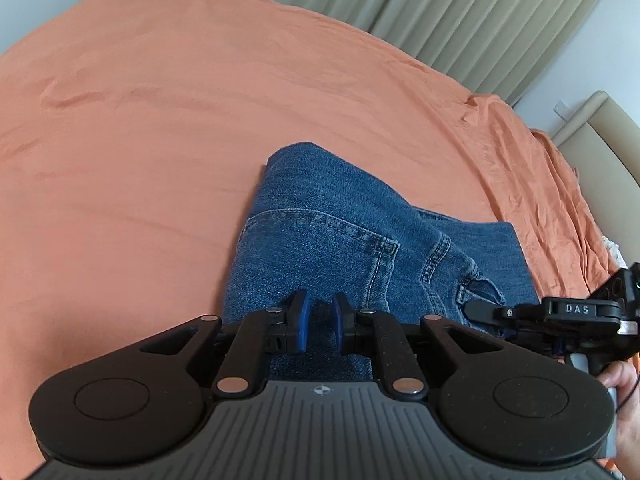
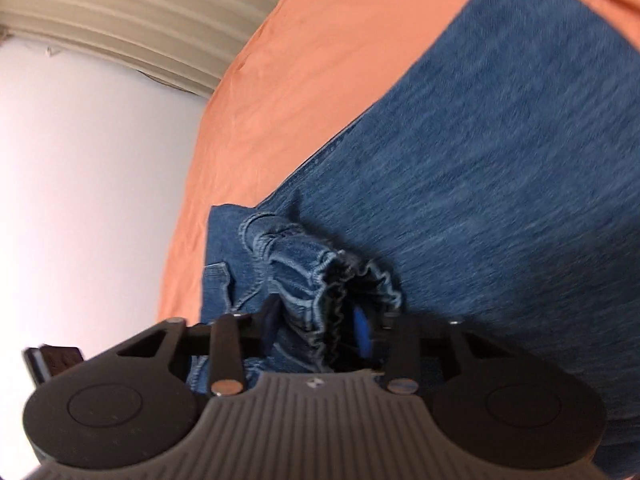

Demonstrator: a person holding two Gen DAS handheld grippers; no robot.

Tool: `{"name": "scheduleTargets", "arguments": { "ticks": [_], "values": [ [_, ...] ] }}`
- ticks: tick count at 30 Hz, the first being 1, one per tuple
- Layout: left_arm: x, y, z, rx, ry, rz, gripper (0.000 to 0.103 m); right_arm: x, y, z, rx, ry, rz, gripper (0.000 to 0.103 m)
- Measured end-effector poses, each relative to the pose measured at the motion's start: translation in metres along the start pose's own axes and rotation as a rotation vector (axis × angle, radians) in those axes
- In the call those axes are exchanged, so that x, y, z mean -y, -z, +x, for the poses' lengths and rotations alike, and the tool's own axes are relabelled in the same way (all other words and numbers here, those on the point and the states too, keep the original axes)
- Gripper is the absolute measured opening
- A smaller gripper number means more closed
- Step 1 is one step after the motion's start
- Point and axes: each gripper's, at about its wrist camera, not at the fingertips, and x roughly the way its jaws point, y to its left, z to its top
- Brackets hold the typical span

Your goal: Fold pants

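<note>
Blue denim pants [image 1: 332,232] lie folded on an orange bed sheet [image 1: 160,120], back pocket up. My left gripper [image 1: 319,328] hovers just above their near edge with a narrow gap between its blue pads, holding nothing. My right gripper [image 1: 480,312] reaches in from the right at the bunched waistband. In the right wrist view the pants [image 2: 500,160] fill the right side, and the right gripper [image 2: 320,328] has the gathered waistband [image 2: 320,280] between its fingers; whether it pinches the cloth is unclear.
Beige curtains [image 1: 460,12] hang beyond the bed. A padded headboard [image 1: 600,120] stands at the right, with wrinkled sheet in front of it. A white wall [image 2: 88,180] fills the left of the right wrist view.
</note>
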Motion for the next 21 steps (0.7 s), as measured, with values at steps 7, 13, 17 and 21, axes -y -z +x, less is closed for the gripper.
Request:
{"name": "scheduleTargets", "arguments": {
  "ticks": [7,13,17,21],
  "values": [
    [0.011,-0.015,-0.034,0.126,-0.019,0.017,0.016,-0.096,-0.006,-0.031,0.078,0.010,-0.261,0.012],
    [0.018,-0.028,-0.058,0.196,0.002,-0.022,0.016,-0.209,-0.033,-0.065,0.124,0.098,-0.528,0.012],
    [0.029,-0.033,-0.057,0.200,0.029,0.002,0.016,-0.224,-0.058,-0.097,0.148,0.175,-0.538,0.012],
    [0.037,-0.033,-0.041,0.168,0.048,0.023,0.016,-0.184,-0.076,-0.119,0.171,0.276,-0.469,0.012]
  ]
}}
